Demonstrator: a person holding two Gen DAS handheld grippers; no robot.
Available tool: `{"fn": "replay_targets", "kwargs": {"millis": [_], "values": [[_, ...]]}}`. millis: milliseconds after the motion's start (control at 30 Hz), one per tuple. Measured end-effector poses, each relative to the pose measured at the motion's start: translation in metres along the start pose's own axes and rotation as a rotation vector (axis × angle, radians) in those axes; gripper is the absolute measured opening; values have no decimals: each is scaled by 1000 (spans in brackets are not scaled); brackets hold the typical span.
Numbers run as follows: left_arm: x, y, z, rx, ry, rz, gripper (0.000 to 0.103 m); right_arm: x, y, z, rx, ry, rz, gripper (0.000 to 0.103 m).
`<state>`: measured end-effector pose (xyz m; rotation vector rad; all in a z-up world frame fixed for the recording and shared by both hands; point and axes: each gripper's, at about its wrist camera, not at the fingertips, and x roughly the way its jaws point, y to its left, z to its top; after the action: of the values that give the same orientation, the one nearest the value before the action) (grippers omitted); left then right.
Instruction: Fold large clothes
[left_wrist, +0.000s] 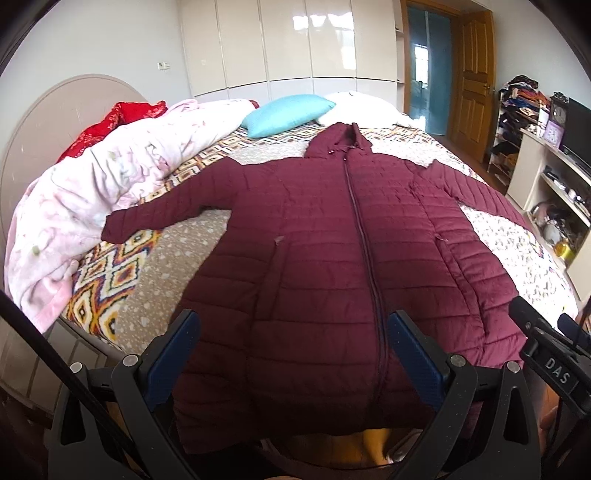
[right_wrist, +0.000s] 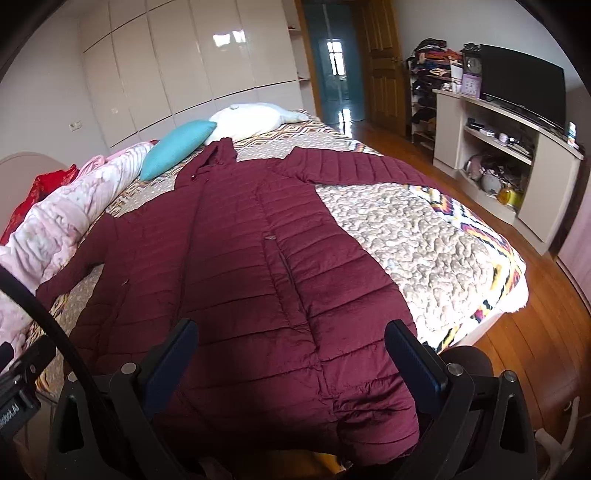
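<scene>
**A:** Where does everything sit?

**B:** The bed (right_wrist: 424, 236) carries it all. The maroon puffer coat (left_wrist: 325, 243) lies flat along its middle, zipped shut, front up. The hood points toward the far edge, by the turquoise pillow (left_wrist: 288, 114), and the hem hangs over the near edge. A pink quilt (left_wrist: 110, 177) is heaped along the bed's left edge.

**A:** And the sleeves?

**B:** Both are spread out. The left sleeve (left_wrist: 166, 210) reaches toward the quilt, its cuff just beside it. The right sleeve (right_wrist: 351, 162) runs toward the right edge of the bed.

**A:** What about the tools?

**B:** The left gripper (left_wrist: 291, 343) hovers over the hem with its jaws spread wide, holding nothing. The right gripper (right_wrist: 291, 350) is the same, spread and empty, above the coat's near right corner.

**A:** So nothing is folded yet?

**B:** I judge not; the coat looks laid out and ready. The first fold is probably a sleeve brought across the chest.

**A:** How should that go?

**B:** Pinch the cuff and the shoulder seam together so the padded sleeve travels as one piece. Lay it straight toward the zip (left_wrist: 358, 221) and press the air out. The slick quilted shell will likely spring back, so grip deep into the cloth and keep the hem from sliding off the near edge.
</scene>
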<state>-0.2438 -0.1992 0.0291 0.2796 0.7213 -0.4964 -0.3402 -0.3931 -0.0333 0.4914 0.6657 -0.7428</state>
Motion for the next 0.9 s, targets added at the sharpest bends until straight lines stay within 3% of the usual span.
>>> {"fn": "replay_targets", "kwargs": {"millis": [900], "values": [[13,-4,-8,-3,84,-56,101,11,11,-15,-40,56,-30,102]]}}
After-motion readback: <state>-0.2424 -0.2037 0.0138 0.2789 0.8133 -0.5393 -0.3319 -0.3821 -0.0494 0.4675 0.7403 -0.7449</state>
